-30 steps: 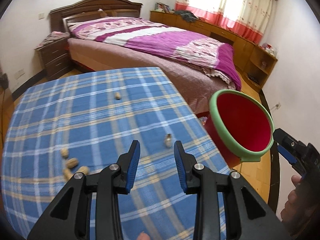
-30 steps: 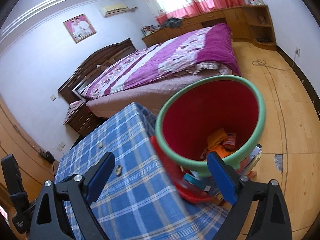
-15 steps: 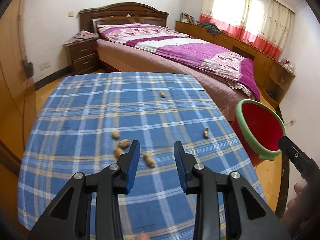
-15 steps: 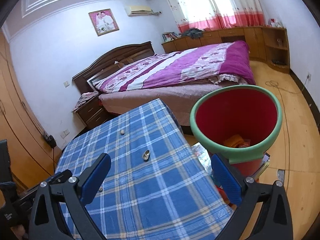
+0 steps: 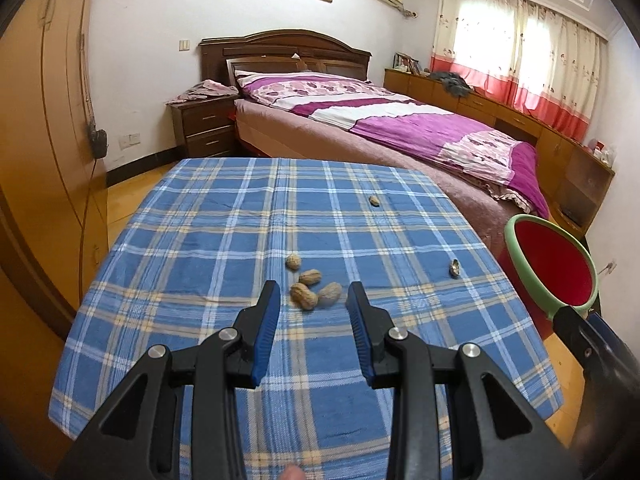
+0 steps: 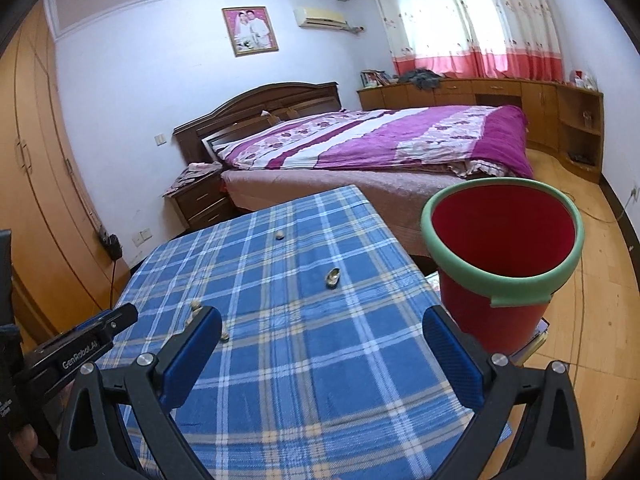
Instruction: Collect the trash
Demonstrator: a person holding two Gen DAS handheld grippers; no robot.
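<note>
Several peanut shells (image 5: 310,286) lie in a cluster on the blue plaid tablecloth (image 5: 200,248), just beyond my left gripper (image 5: 313,304), which is open and empty above the cloth. A split shell (image 5: 455,268) rests near the table's right edge, and a single shell (image 5: 374,200) lies farther back. In the right wrist view the split shell (image 6: 331,277) and the far shell (image 6: 280,234) show on the tablecloth (image 6: 320,360). My right gripper (image 6: 322,330) is open wide and empty. The red bin (image 6: 500,260) with a green rim stands off the table's right side.
A bed (image 5: 400,128) with a purple quilt stands behind the table, a nightstand (image 5: 204,124) to its left. Wooden wardrobes (image 5: 48,120) line the left wall, low cabinets (image 6: 520,112) the far right. The red bin (image 5: 554,266) rests on stacked items on the wooden floor.
Both views have swung left from the bin toward the table. The peanut cluster now sits centred before the left gripper. The right gripper's jaws have spread slightly wider, away from the bin.
</note>
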